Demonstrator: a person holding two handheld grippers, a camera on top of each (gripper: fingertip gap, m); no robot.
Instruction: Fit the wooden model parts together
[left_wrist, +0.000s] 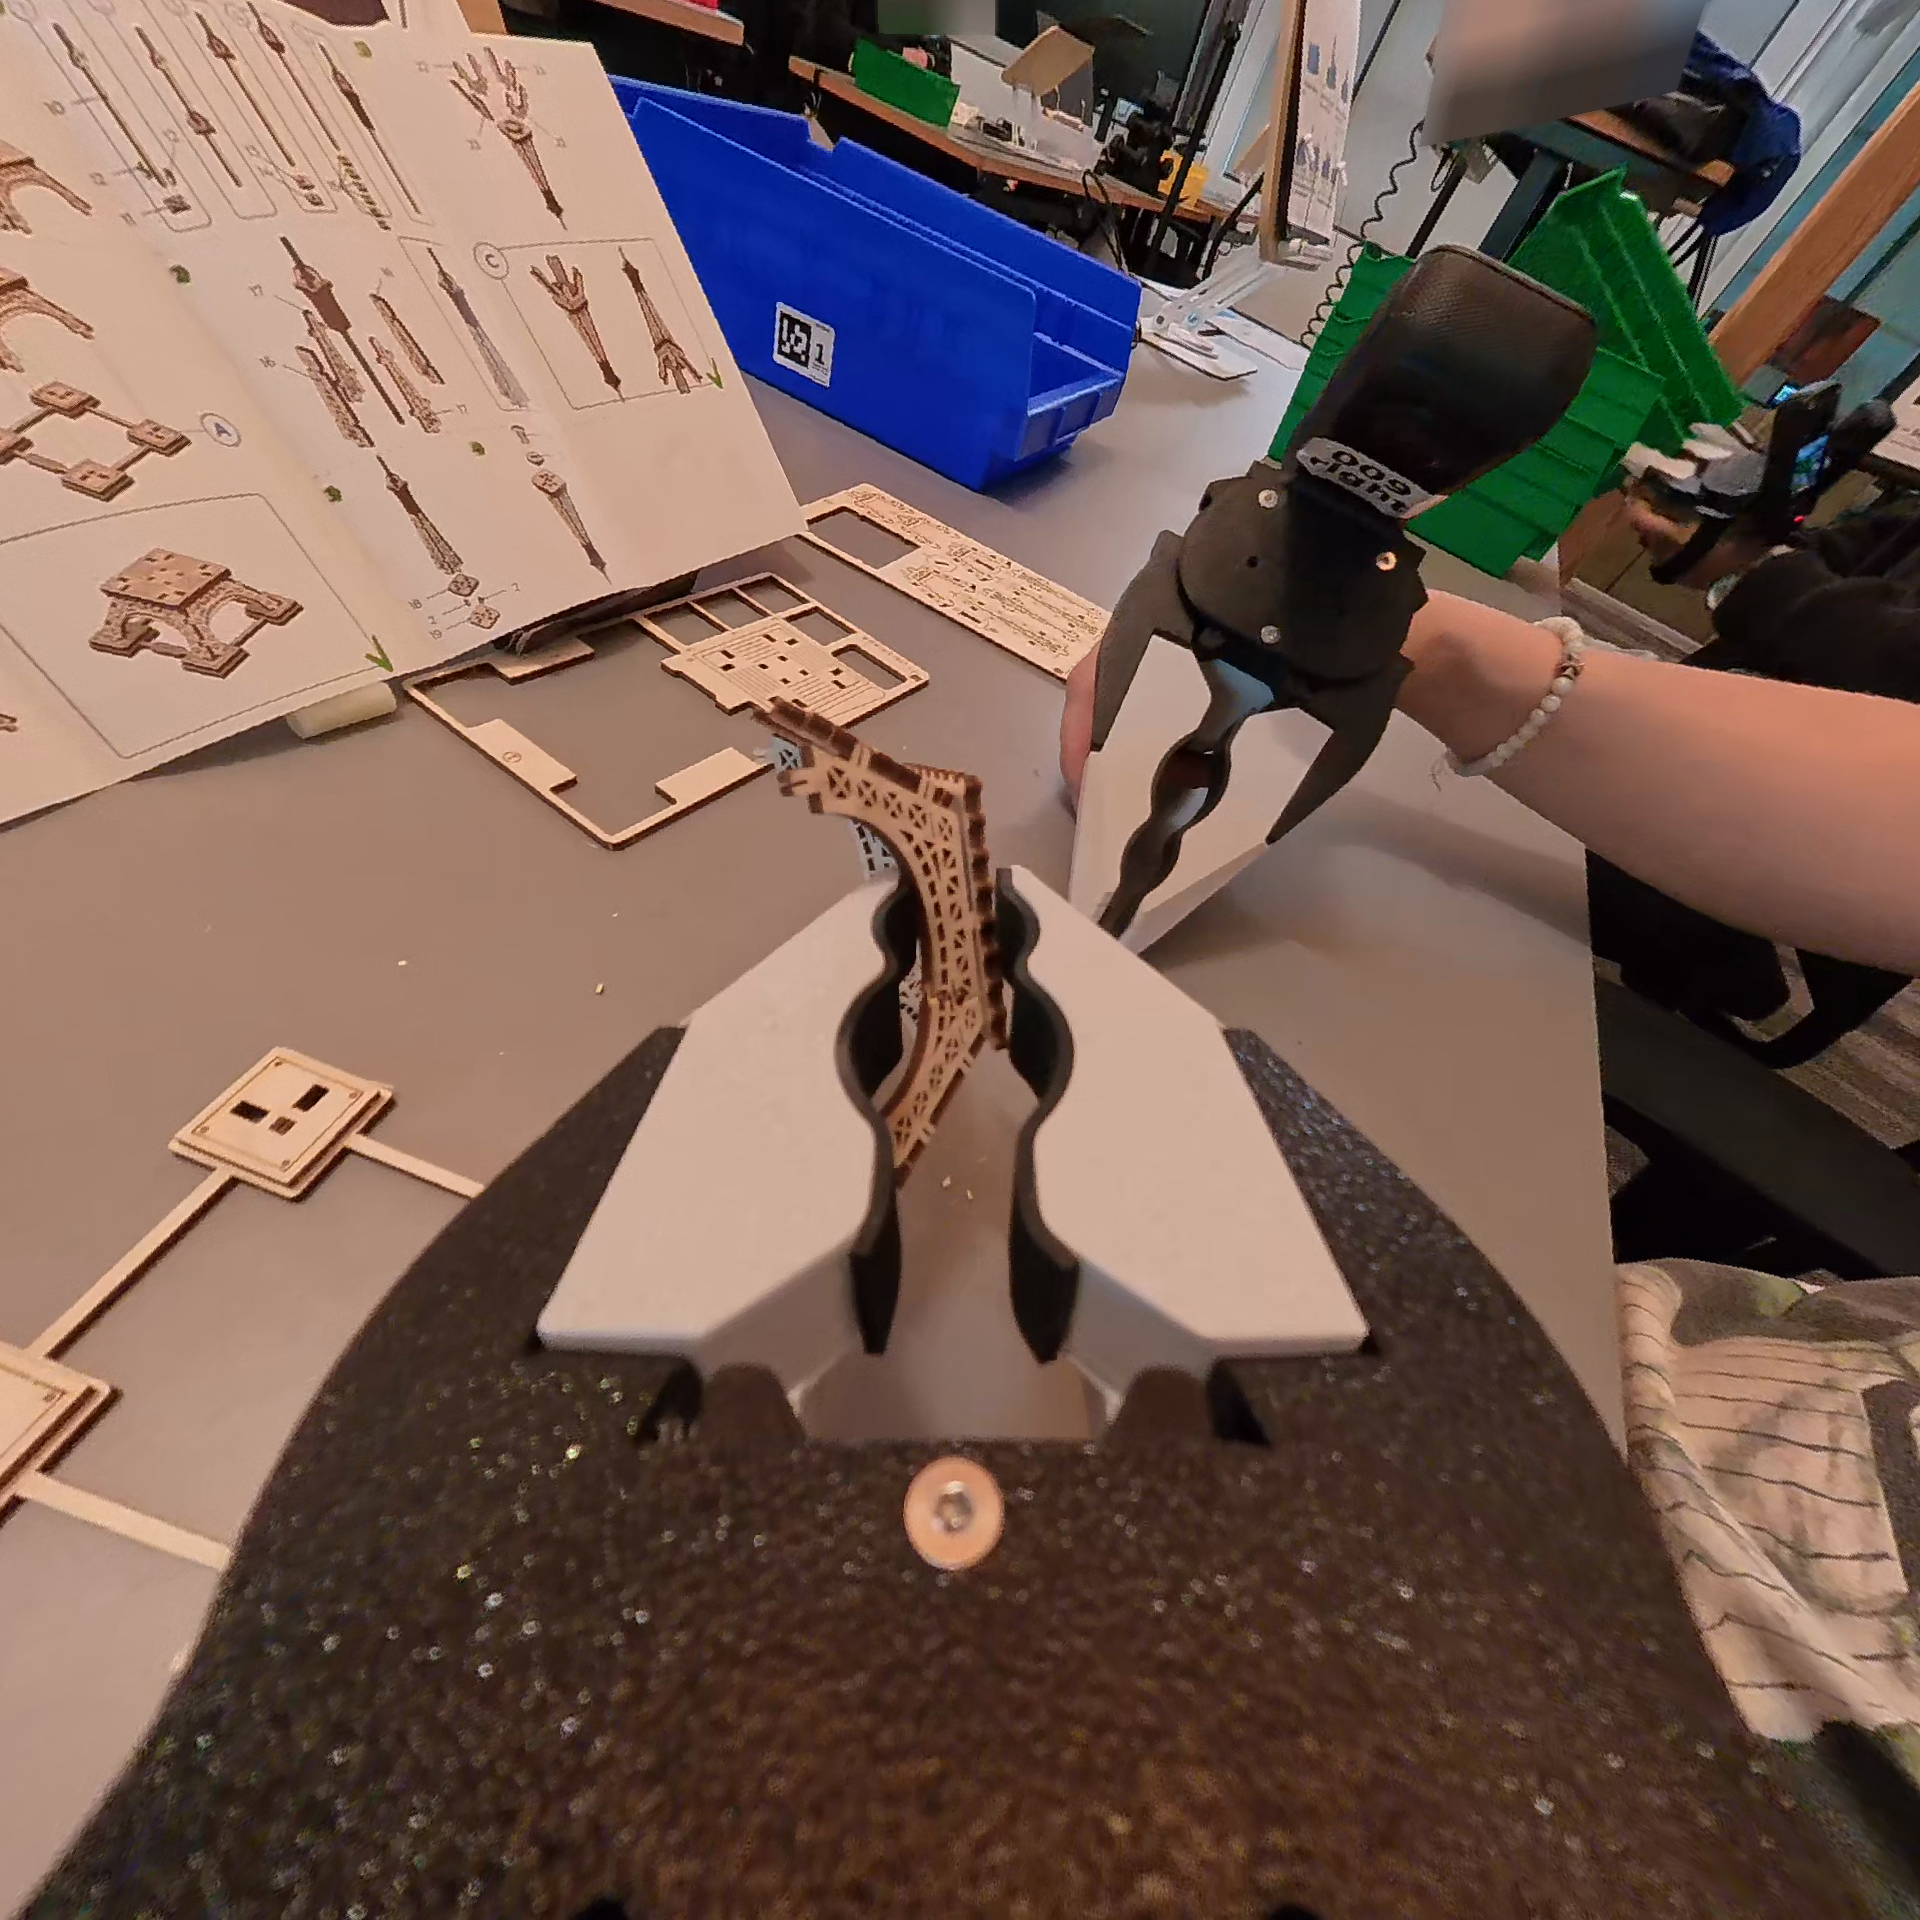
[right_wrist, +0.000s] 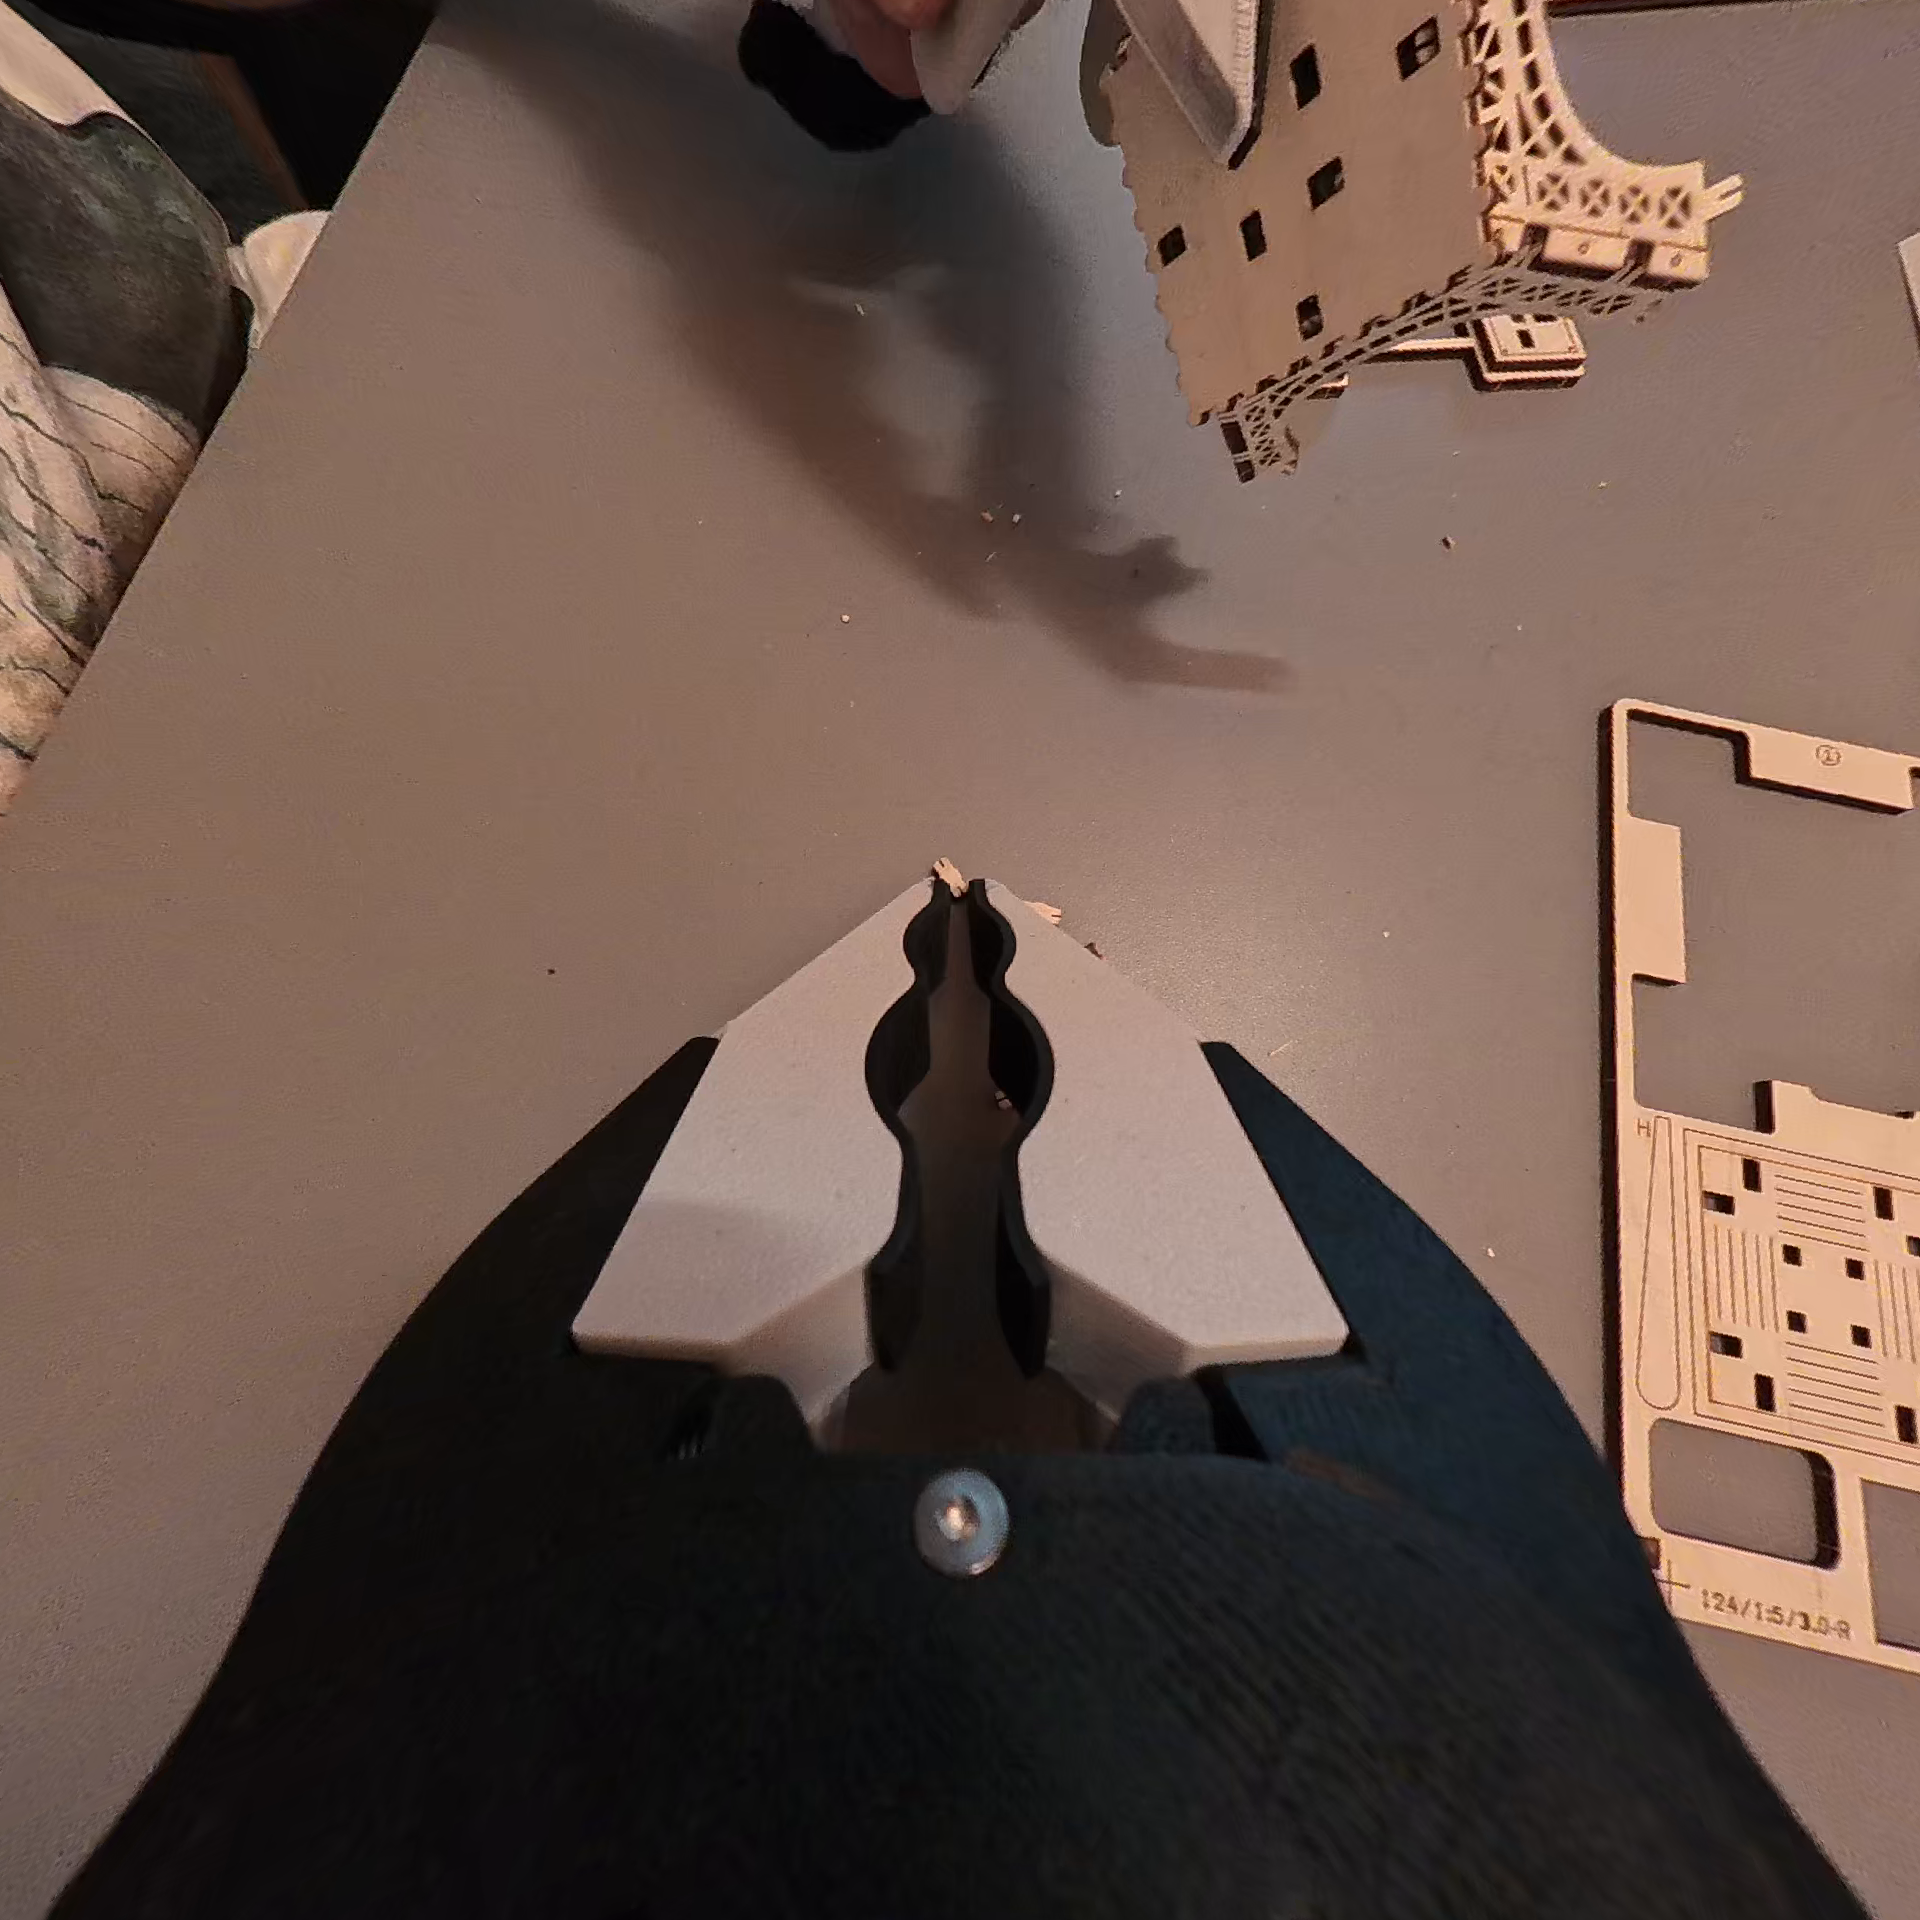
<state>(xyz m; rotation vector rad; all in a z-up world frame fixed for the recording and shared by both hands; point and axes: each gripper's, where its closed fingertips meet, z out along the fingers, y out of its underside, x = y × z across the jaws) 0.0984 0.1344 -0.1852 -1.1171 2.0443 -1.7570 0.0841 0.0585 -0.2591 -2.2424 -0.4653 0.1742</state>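
Observation:
My left gripper (left_wrist: 948, 883) is shut on the wooden tower base (left_wrist: 935, 935), a lattice-arched assembly, and holds it above the grey table. In the right wrist view the tower base (right_wrist: 1351, 239) hangs at the top right, its flat slotted plate facing the camera. My right gripper (right_wrist: 951, 899) points down at the table with its tips closed on a tiny wooden piece (right_wrist: 947, 869). In the left wrist view the right gripper (left_wrist: 1117, 920) is just right of the tower base, its tips at the table.
An instruction sheet (left_wrist: 312, 364) stands propped at the left, with a blue bin (left_wrist: 883, 291) and green bins (left_wrist: 1558, 436) behind. Punched-out wooden sheets (left_wrist: 665, 707) (right_wrist: 1766, 1195) lie on the table. A square-footed wooden frame (left_wrist: 281, 1122) lies near left. The table edge and striped cloth (left_wrist: 1766, 1507) are right. Some 11 cm of space lies between my two pairs of fingers.

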